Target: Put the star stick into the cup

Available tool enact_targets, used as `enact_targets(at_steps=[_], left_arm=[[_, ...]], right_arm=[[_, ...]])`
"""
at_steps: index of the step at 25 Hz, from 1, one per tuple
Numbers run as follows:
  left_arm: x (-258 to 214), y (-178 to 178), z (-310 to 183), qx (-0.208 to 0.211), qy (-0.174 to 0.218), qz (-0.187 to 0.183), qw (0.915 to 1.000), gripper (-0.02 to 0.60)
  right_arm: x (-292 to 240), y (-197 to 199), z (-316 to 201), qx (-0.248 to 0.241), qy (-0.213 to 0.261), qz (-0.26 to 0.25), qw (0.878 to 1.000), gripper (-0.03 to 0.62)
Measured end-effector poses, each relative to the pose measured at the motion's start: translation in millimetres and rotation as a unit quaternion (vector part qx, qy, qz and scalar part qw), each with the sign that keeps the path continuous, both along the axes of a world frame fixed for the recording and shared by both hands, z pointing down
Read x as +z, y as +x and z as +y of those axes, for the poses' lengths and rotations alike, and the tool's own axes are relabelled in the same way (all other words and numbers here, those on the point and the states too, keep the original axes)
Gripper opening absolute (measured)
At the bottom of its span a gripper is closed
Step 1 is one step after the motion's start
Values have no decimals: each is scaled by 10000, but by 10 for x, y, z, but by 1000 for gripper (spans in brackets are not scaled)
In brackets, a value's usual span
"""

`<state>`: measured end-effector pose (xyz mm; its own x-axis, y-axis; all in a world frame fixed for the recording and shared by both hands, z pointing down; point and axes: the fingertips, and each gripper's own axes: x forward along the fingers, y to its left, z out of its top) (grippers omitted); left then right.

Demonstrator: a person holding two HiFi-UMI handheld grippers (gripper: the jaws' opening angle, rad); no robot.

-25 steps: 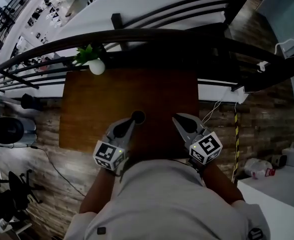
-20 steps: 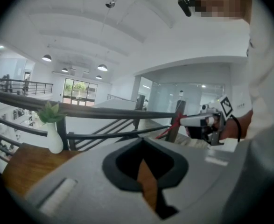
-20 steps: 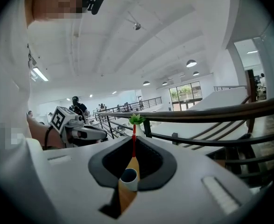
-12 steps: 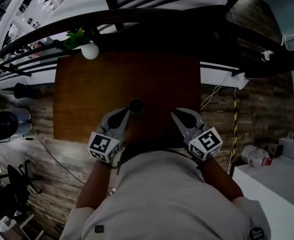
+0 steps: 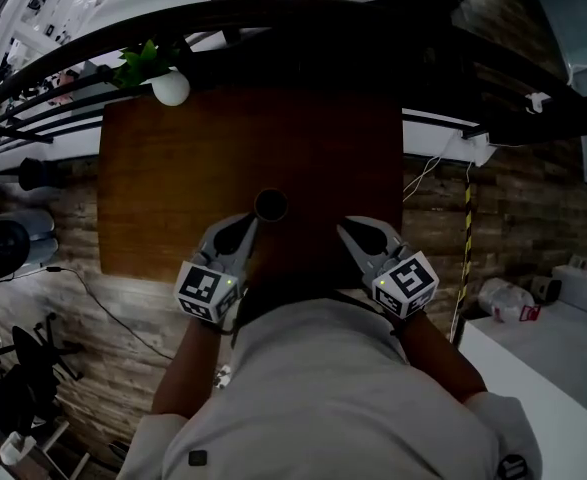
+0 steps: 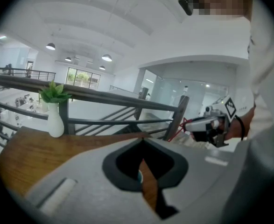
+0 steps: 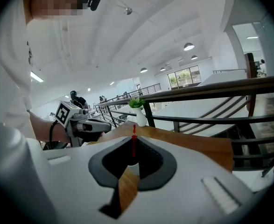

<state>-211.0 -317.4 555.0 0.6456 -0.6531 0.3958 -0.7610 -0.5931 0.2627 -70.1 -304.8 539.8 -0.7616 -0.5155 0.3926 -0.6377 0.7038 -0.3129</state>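
A dark round cup [image 5: 270, 205] stands on the brown table [image 5: 173, 178], near its front edge. In the right gripper view the cup [image 7: 133, 167] looks white, and a thin red stick [image 7: 133, 143] stands upright in it, seen through the jaws' opening. My left gripper [image 5: 250, 220] is just left of the cup and nearer to me, shut and empty. My right gripper [image 5: 345, 226] is to the cup's right, also shut with nothing held. Each gripper shows in the other's view: the right gripper [image 6: 211, 125] and the left gripper [image 7: 80, 122].
A white vase with a green plant [image 5: 170, 86] stands at the table's far left corner. A dark railing [image 5: 303, 13] runs behind the table. The person's torso covers the table's near edge. A cable [image 5: 428, 173] hangs at the right.
The head camera has shifted, so the table sits a little higher and more to the left in view. Both grippers stay shut by the near edge; the left one is slightly farther from the cup.
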Motion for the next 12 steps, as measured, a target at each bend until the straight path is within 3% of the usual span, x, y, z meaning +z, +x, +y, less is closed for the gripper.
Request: enact_targets(at_steps=[12], left_arm=[[329, -160, -9, 17, -244, -31, 9997, 3]], right_arm=[[311, -241, -74, -155, -174, 124, 9997, 23]])
